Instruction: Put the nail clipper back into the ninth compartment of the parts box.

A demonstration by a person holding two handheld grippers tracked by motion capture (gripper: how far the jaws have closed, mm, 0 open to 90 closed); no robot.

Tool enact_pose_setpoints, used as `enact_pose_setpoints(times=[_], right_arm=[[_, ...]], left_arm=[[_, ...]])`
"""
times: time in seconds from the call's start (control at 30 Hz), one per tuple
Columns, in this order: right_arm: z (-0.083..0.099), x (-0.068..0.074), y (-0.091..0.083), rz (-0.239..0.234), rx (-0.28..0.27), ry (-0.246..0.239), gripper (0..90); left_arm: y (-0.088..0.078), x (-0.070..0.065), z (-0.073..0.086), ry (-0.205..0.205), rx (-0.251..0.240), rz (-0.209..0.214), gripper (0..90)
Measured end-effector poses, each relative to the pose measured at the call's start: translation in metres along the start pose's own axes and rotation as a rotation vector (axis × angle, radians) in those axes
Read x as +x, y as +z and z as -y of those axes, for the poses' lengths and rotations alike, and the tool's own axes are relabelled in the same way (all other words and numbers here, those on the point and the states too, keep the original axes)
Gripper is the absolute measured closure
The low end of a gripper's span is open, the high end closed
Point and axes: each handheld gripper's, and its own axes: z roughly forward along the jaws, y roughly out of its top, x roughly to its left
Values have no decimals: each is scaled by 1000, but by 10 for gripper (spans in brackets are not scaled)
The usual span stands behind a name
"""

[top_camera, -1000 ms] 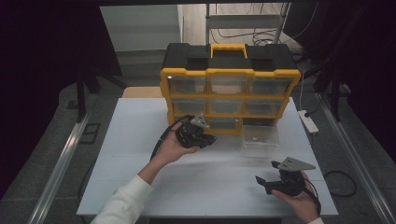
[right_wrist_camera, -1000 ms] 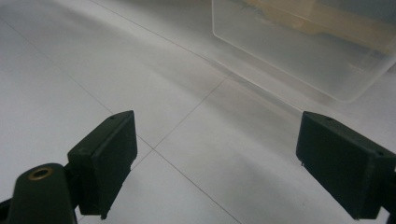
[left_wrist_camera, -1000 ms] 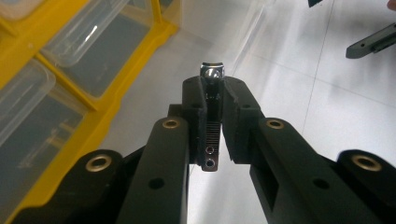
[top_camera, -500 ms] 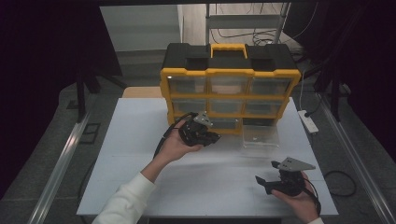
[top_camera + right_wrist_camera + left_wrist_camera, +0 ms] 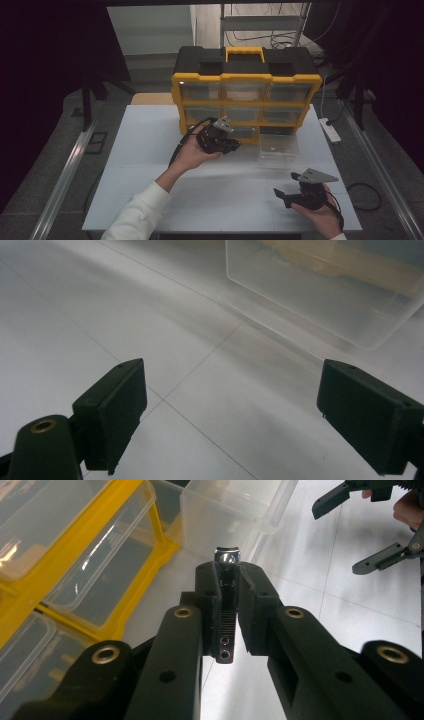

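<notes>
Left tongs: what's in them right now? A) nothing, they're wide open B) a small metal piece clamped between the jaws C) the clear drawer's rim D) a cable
B: in the left gripper view the left tongs are closed on a small metal piece, its shiny end poking past the jaw tips.

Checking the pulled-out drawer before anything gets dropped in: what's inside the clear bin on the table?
The clear bin in front of the yellow organizer looks empty in the right gripper view; its far corners are out of frame. The left gripper holds a small metal part just short of it.
</notes>
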Motion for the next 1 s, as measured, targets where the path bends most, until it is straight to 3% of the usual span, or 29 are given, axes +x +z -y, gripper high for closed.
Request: enact_pose_setpoints(times=[1.0], right_arm=[[0, 0, -1, -4, -5, 2, 129]], left_arm=[[18, -7, -36, 28, -12, 29, 800]])
